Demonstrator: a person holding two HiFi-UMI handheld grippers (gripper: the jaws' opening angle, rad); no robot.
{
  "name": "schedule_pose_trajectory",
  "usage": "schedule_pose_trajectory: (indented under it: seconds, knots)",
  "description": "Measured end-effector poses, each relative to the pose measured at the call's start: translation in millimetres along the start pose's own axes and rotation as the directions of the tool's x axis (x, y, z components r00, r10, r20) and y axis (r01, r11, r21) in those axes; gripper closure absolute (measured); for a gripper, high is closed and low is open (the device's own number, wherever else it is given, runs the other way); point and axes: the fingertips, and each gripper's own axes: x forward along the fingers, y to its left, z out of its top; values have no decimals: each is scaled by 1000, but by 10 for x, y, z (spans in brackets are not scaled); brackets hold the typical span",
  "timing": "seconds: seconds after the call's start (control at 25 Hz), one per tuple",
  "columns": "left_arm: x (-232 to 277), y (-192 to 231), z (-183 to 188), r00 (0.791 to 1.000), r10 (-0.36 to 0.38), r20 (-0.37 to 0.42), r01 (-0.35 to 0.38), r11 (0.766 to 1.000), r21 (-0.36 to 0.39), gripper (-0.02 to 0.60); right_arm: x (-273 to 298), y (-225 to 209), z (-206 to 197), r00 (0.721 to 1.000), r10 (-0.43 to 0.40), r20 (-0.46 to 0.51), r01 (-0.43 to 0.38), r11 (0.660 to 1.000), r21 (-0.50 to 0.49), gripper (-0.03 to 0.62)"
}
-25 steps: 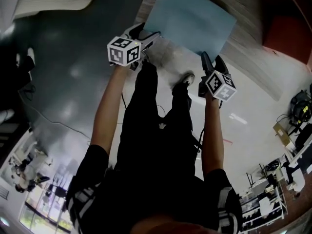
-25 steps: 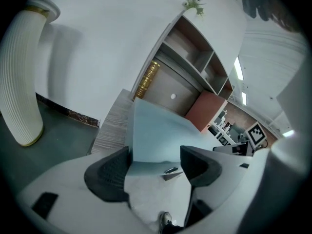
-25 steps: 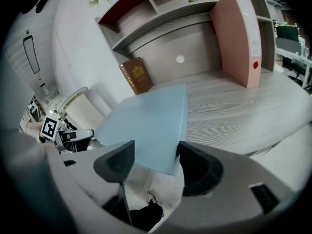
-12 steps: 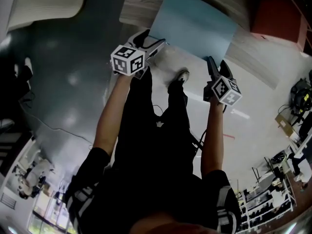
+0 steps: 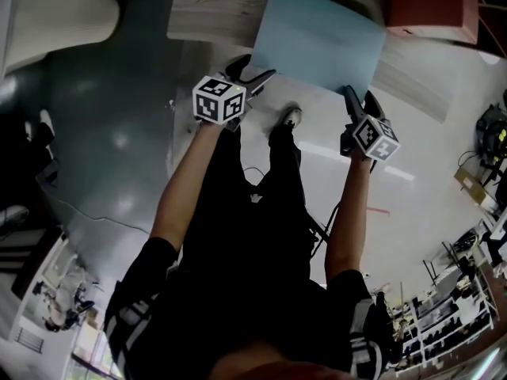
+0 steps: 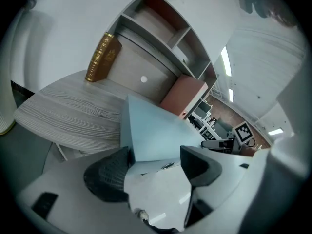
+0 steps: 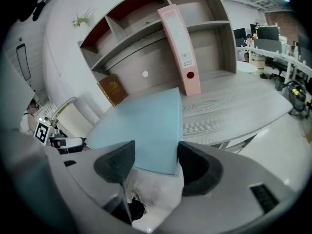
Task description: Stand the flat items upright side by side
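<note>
A large, flat light-blue folder point(image 5: 321, 42) hangs in the air between both grippers, its far part over the wooden desk point(image 5: 214, 6). My left gripper point(image 5: 252, 68) is shut on its near left corner, and the folder point(image 6: 156, 130) fills the gap between the jaws in the left gripper view. My right gripper point(image 5: 358, 100) is shut on the near right corner, with the folder point(image 7: 141, 126) between its jaws. A pink binder point(image 7: 179, 48) stands leaning against the shelf unit point(image 7: 146, 33). A brown book point(image 7: 113, 89) leans further left.
The desk point(image 7: 234, 106) has a rounded front edge, and the shelf unit point(image 6: 165, 38) rises at its back. A cream chair point(image 5: 63, 14) stands left of the desk. The person's legs and a shoe point(image 5: 290, 117) are on the floor below the folder.
Both grippers have carried the blue folder forward. The desk, the pink binder and the chair now lie closer and lower in the head view.
</note>
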Motion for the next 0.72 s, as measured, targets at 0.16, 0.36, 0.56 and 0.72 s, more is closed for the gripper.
schedule_pose_trajectory:
  seconds: [0.16, 0.36, 0.56, 0.72]
  knots:
    - [89, 39, -92, 999, 37, -27, -38, 999, -15, 256, 46, -68, -60, 1000, -10, -8, 10, 1000, 3, 296]
    - [109, 64, -101, 998, 62, -34, -63, 998, -21, 258, 62, -78, -70, 1000, 5, -4, -5, 1000, 1, 295]
    - [-21, 176, -41, 995, 97, 29, -95, 994, -48, 258, -9, -92, 12, 999, -12, 37, 14, 999, -52, 292]
    - [-362, 186, 129, 982, 130, 137, -123, 991, -59, 281, -156, -17, 149, 994, -67, 85, 81, 980, -180, 289]
